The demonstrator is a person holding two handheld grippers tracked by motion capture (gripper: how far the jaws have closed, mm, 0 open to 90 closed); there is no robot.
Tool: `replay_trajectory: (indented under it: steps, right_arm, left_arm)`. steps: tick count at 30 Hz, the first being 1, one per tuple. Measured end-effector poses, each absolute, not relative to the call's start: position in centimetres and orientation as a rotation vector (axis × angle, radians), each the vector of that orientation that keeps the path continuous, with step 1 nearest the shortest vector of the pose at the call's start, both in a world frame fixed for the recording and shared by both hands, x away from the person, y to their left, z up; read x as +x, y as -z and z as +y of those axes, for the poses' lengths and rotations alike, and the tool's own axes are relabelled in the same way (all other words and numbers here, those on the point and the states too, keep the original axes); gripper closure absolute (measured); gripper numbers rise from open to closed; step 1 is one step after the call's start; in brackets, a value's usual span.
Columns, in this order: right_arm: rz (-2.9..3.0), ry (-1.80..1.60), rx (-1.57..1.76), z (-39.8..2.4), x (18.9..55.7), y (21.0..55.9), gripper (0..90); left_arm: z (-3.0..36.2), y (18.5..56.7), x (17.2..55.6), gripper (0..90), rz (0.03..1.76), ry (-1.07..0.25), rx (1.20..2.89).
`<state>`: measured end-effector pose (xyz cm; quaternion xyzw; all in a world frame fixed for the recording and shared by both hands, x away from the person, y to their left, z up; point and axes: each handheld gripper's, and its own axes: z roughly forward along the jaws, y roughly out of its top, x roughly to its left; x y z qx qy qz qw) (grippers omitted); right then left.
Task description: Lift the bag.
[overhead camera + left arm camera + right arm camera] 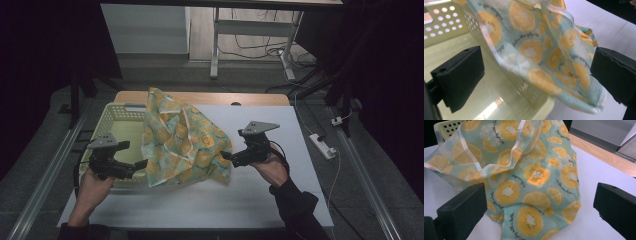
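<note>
While the citrus-print cloth (182, 142) lies draped over the basket's (112, 116) right rim, half spilling onto the white table (280, 135), both claws stand wide and hold nothing: the left gripper (141, 163) at the cloth's left edge, the right gripper (226, 155) at its right. I'd worry a one-sided pinch drags the light basket along, or the slack cloth slides off onto the table.
</note>
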<state>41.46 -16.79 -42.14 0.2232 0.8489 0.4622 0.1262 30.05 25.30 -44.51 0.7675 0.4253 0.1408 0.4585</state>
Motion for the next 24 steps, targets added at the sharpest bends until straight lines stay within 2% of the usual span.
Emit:
replay_trajectory:
  steps: [14, 24]
  right_arm:
    - [2.43, -1.316, 0.675, -19.3, 38.4, 42.6, 0.0]
    - [2.397, -1.286, 0.756, -22.7, 36.1, 44.2, 0.0]
  left_arm:
    - [26.3, 46.1, 26.2, 0.0, 1.096, -0.363, 1.853]
    - [26.7, 47.5, 23.9, 0.0, 1.126, -0.386, 1.864]
